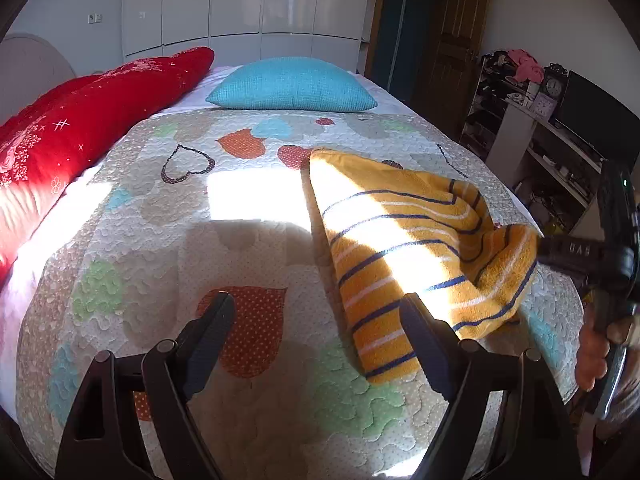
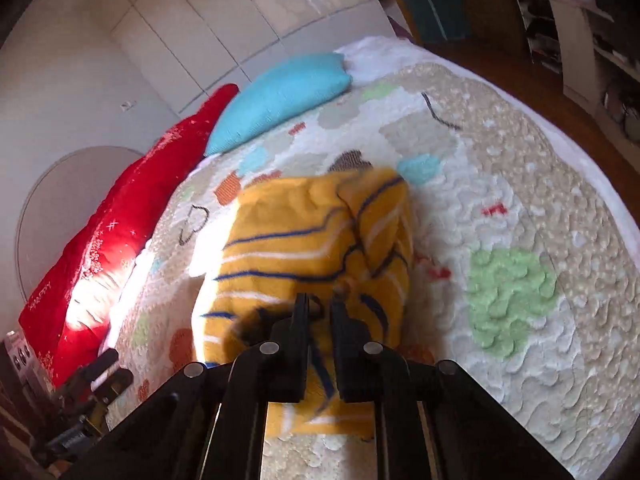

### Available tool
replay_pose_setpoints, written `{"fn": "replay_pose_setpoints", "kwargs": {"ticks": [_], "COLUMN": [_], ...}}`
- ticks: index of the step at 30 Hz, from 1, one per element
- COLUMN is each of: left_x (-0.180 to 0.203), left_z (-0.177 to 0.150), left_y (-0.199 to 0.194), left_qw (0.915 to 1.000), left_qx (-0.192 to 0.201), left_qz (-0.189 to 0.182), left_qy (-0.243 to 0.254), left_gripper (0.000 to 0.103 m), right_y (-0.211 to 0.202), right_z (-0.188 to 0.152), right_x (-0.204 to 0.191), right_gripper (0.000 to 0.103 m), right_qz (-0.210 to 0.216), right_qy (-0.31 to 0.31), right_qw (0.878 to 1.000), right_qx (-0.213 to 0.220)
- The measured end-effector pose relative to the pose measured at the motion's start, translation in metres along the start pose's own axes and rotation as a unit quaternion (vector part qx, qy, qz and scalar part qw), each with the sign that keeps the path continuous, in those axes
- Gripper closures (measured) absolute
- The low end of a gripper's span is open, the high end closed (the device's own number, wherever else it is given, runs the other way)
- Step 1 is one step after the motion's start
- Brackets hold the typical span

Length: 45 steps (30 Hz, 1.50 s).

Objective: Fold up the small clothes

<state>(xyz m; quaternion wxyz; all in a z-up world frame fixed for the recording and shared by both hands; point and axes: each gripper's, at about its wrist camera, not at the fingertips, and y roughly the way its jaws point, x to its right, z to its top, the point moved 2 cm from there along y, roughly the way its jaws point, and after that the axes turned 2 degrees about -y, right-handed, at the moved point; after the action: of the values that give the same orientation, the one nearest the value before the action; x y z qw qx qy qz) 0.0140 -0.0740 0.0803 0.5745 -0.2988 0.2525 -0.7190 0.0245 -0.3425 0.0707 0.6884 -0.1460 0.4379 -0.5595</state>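
A yellow cloth with blue and white stripes [image 1: 404, 240] lies partly folded on the quilted bedspread [image 1: 240, 208]. My left gripper [image 1: 320, 312] is open and empty just above the bed, its right finger at the cloth's near left edge. My right gripper [image 1: 544, 248] comes in from the right and is shut on the cloth's right corner, lifting it a little. In the right wrist view the right gripper [image 2: 320, 308] has its fingers pinched on the cloth [image 2: 304, 232], which spreads out ahead of it. The left gripper [image 2: 96, 368] shows at that view's lower left.
A turquoise pillow [image 1: 292, 84] and red pillows [image 1: 88, 120] lie at the head and left side of the bed. Shelves with a clock and a dark screen [image 1: 592, 108] stand to the right. A white wardrobe [image 1: 248, 0] and wooden door [image 1: 452, 40] are behind.
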Motion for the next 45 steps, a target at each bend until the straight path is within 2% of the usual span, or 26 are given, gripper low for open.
{"fn": "replay_pose_setpoints", "kwargs": {"ticks": [2,6,9,12,13,14,15,16,18,20,22,24,26,27,28,30,32,33,34,35,36,38,40,43,45], "left_x": [0.008,0.032,0.048,0.064,0.071,0.077,0.079,0.078,0.068,0.063,0.067,0.068,0.064,0.061,0.057,0.048,0.041,0.039,0.036,0.032,0.027,0.016,0.005,-0.002,0.001], "left_z": [0.009,0.021,0.025,0.022,0.018,0.013,0.009,0.008,0.009,0.009,0.007,0.005,0.002,0.001,0.0,-0.005,-0.01,-0.013,-0.016,-0.018,-0.02,-0.023,-0.025,-0.025,-0.022], "left_y": [0.008,0.034,0.063,0.09,0.098,0.104,0.107,0.104,0.099,0.094,0.085,0.073,0.06,0.056,0.051,0.045,0.042,0.041,0.039,0.037,0.035,0.028,0.024,0.033,0.041], "left_qw": [1.0,0.9994,0.9982,0.9952,0.9923,0.9884,0.985,0.9836,0.9843,0.9846,0.9832,0.984,0.9869,0.9888,0.9904,0.9928,0.9941,0.9944,0.9948,0.9951,0.9955,0.9964,0.9966,0.9956,0.9946], "left_qx": [-0.002,-0.013,-0.036,-0.064,-0.078,-0.092,-0.097,-0.092,-0.095,-0.097,-0.086,-0.077,-0.07,-0.066,-0.063,-0.062,-0.062,-0.062,-0.063,-0.064,-0.063,-0.061,-0.061,-0.073,-0.08], "left_qz": [-0.007,-0.015,-0.017,-0.014,-0.011,-0.005,0.015,0.025,0.025,0.018,0.005,-0.016,-0.037,-0.041,-0.043,-0.046,-0.043,-0.039,-0.034,-0.03,-0.028,-0.035,-0.047,-0.058,-0.066], "left_qy": [0.0,0.029,0.045,0.073,0.096,0.12,0.142,0.153,0.147,0.145,0.161,0.16,0.14,0.128,0.115,0.092,0.079,0.076,0.073,0.07,0.065,0.048,0.029,0.009,-0.001], "left_gripper": [0.02,0.02,0.02,0.02,0.024,0.052,0.06,0.062,0.067,0.068,0.067,0.057,0.05,0.047,0.046,0.042,0.042,0.042,0.042,0.042,0.042,0.041,0.036,0.034,0.034], "right_y": [0.006,0.011,0.002,-0.009,-0.011,-0.012,-0.012,-0.013,-0.016,-0.021,-0.03,-0.042,-0.052,-0.056,-0.056,-0.051,-0.033,-0.02,-0.007,0.006,0.012,0.01,0.007,0.007,0.007], "right_z": [-0.024,-0.063,-0.069,-0.064,-0.063,-0.063,-0.063,-0.063,-0.063,-0.061,-0.051,-0.037,-0.025,-0.019,-0.014,-0.008,-0.005,-0.007,-0.01,-0.014,-0.02,-0.032,-0.044,-0.06,-0.064], "right_x": [0.02,0.053,0.067,0.07,0.071,0.073,0.074,0.075,0.074,0.07,0.061,0.044,0.019,0.007,-0.007,-0.031,-0.05,-0.055,-0.057,-0.052,-0.044,-0.02,0.01,0.047,0.053], "right_gripper": [0.094,0.096,0.095,0.092,0.091,0.091,0.091,0.091,0.091,0.091,0.091,0.089,0.072,0.056,0.046,0.045,0.045,0.051,0.089,0.093,0.093,0.094,0.096,0.096,0.095], "right_qz": [-0.002,-0.035,-0.009,-0.033,-0.038,-0.038,-0.037,-0.036,-0.038,-0.048,-0.051,-0.022,0.007,0.02,0.03,0.033,0.018,0.009,0.002,0.002,0.006,0.015,0.01,0.038,0.057], "right_qy": [0.022,0.037,0.058,0.054,0.054,0.056,0.059,0.061,0.057,0.049,0.04,0.03,0.01,-0.006,-0.025,-0.063,-0.107,-0.124,-0.13,-0.122,-0.101,-0.065,-0.013,0.065,0.085], "right_qw": [1.0,0.997,0.997,0.998,0.998,0.998,0.997,0.997,0.998,0.998,0.998,0.998,0.997,0.996,0.994,0.992,0.991,0.99,0.991,0.993,0.995,0.997,0.999,0.996,0.994], "right_qx": [-0.021,-0.049,-0.04,-0.022,-0.018,-0.015,-0.014,-0.012,-0.007,0.001,0.027,0.058,0.082,0.091,0.098,0.1,0.082,0.06,0.031,-0.003,-0.025,-0.034,-0.045,-0.051,-0.047]}}
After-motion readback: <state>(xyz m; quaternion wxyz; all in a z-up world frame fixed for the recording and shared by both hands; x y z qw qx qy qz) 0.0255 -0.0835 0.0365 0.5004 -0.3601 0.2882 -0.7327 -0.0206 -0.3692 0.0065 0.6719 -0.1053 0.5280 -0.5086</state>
